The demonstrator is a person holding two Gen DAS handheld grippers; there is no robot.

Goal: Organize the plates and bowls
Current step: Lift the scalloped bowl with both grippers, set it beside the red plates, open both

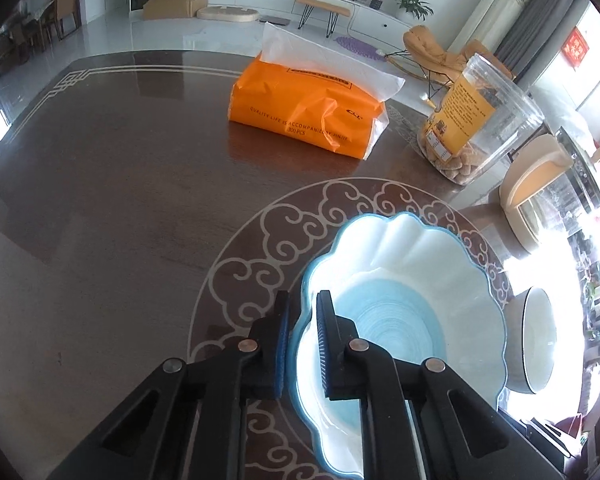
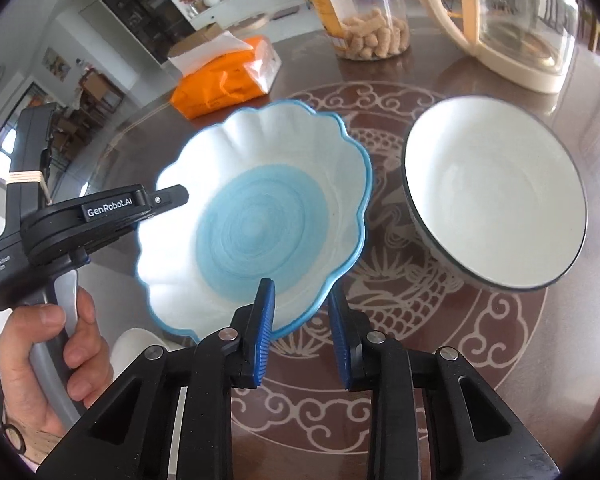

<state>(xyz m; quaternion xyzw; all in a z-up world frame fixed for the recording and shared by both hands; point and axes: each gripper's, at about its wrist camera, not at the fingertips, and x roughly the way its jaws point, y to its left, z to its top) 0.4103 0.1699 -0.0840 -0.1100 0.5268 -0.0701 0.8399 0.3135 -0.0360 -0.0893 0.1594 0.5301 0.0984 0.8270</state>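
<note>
On a dark, glossy counter (image 1: 100,200) inlaid with pale cloud scrolls and a dragon medallion, a scalloped blue-rimmed bowl (image 2: 260,216) sits at centre, its blue-swirled well empty. Just right of it stands a white dark-rimmed bowl (image 2: 496,196), also empty. At the far side lie an orange tissue pack (image 1: 304,116), a clear jar (image 1: 476,120) with biscuit sticks at its bottom, and a cream-handled glass kettle (image 2: 512,24). Beyond, a bright living room shows white cabinets. The left gripper (image 1: 302,320) has its jaws clamped on the scalloped bowl's left rim; the right gripper (image 2: 302,312) straddles its near rim, jaws not pressing.
</note>
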